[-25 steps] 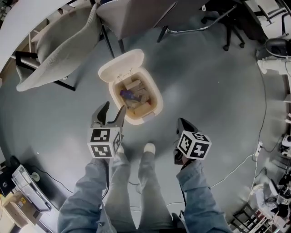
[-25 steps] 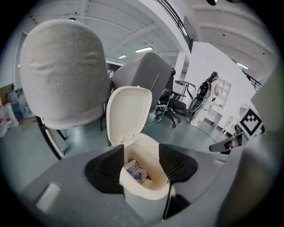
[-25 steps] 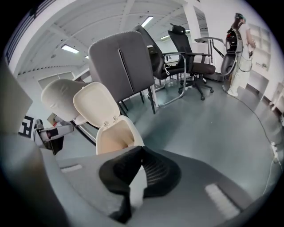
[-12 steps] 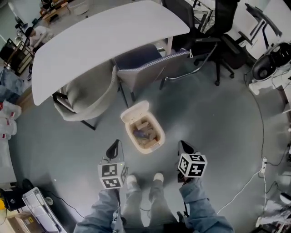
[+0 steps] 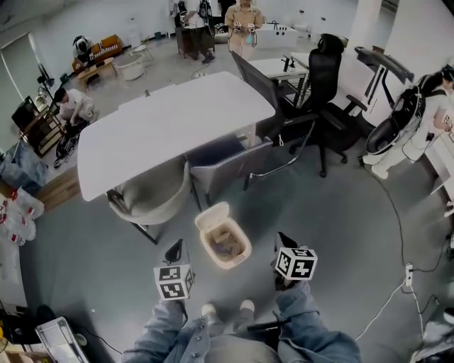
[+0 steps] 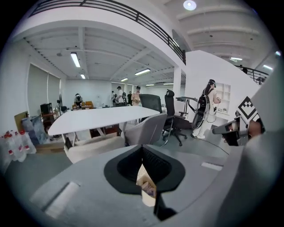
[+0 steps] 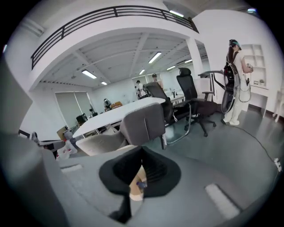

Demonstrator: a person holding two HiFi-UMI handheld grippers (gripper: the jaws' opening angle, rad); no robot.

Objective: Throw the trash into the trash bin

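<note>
The cream trash bin (image 5: 239, 258) stands on the grey floor with its lid (image 5: 212, 215) flipped open and bits of trash inside. My left gripper (image 5: 176, 248) hangs left of the bin and my right gripper (image 5: 282, 241) hangs right of it, both apart from it. In the left gripper view the black jaws of the left gripper (image 6: 142, 150) are shut with nothing between them, and the bin (image 6: 147, 188) shows below them. The right gripper (image 7: 141, 153) is likewise shut and empty, with the bin (image 7: 136, 185) under its jaws.
A white table (image 5: 167, 127) with two grey chairs (image 5: 152, 198) stands just beyond the bin. Black office chairs (image 5: 323, 92) are at the right, with a cable (image 5: 386, 301) on the floor. Several people (image 5: 245, 21) are at the far back, and my legs (image 5: 227, 333) are below.
Both grippers have risen well away from the bin, which now looks smaller. The left jaws, open a second ago, have shut. The head view has tilted up, and the table and room have come into view.
</note>
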